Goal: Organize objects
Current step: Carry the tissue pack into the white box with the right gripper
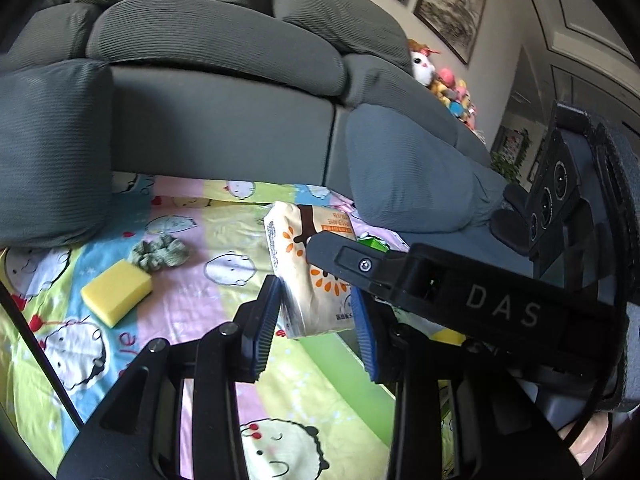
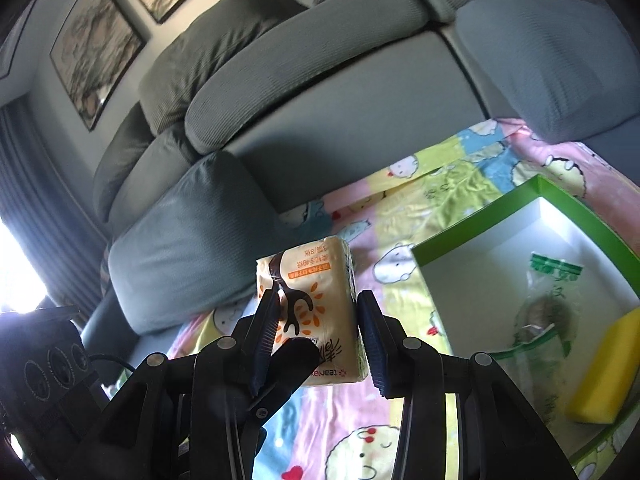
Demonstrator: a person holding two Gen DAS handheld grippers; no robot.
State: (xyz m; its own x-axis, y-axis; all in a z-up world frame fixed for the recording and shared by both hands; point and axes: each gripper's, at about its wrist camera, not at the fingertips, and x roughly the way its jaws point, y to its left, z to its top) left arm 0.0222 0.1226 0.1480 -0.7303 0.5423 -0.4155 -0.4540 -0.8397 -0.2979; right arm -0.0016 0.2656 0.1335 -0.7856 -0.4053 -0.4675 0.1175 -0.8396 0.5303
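Between both grippers, lifted off the cartoon sheet (image 1: 208, 240), a tissue pack (image 1: 308, 276) is pinched from two sides: the left gripper (image 1: 316, 316) clamps its lower part, the right gripper (image 2: 316, 336) grips it crosswise. Left of the left gripper lie a yellow sponge (image 1: 117, 292) and a green scrunchie (image 1: 160, 254). Right of the right gripper, a green-rimmed box (image 2: 472, 224) holds a plastic bag (image 2: 548, 308) and another sponge (image 2: 608, 368). Beyond stands the grey sofa (image 1: 224, 128).

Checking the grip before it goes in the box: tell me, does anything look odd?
Yes: both grippers, left and right, clamp the same tissue pack, which hangs tilted above the blanket.
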